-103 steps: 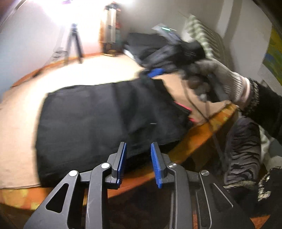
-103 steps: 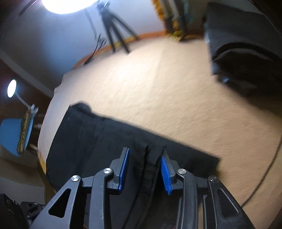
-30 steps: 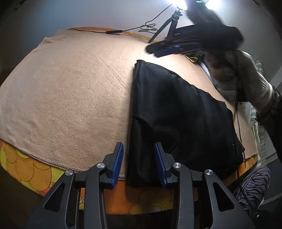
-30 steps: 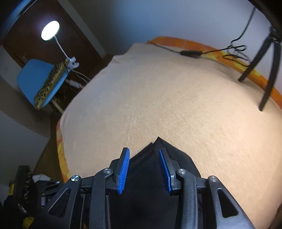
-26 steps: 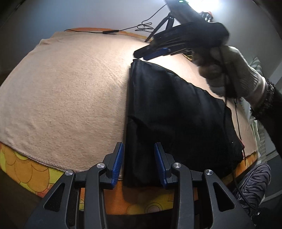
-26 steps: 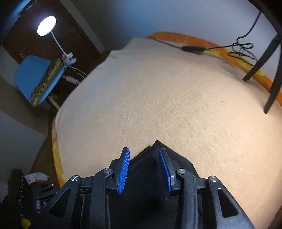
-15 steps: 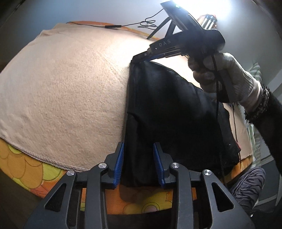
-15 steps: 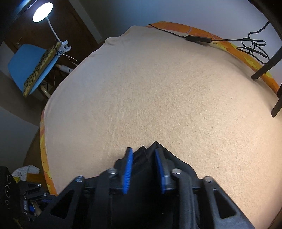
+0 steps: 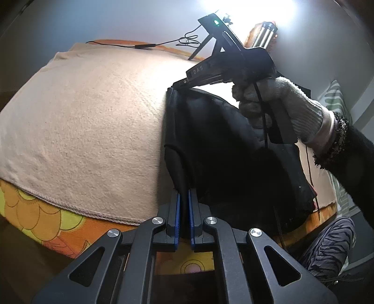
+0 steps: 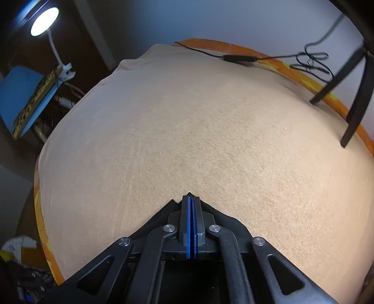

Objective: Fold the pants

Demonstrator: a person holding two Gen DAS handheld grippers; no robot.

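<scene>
Black pants (image 9: 222,149) lie folded on a beige blanket (image 9: 93,117), near the bed's front edge. My left gripper (image 9: 184,198) is at their near left corner, its jaws closing tight with a ridge of black cloth pinched between the blue pads. In the same view my right gripper (image 9: 174,84), held by a gloved hand (image 9: 268,100), grips the far left corner. In the right wrist view the right gripper (image 10: 191,198) has its jaws closing to touching, and a tip of the pants (image 10: 161,215) pokes out past the pads.
Wide beige blanket (image 10: 198,128) stretches to the left of the pants. A black cable (image 10: 238,58) and tripod legs (image 10: 350,98) stand at the far edge. An orange flowered sheet (image 9: 35,210) shows at the bed's front. A blue chair (image 10: 25,103) and lamp (image 10: 44,17) stand beyond.
Both grippers went from open to shut on the pants' left corners. The right one sank onto the far corner; the left one stayed put and pulled the near edge into a ridge.
</scene>
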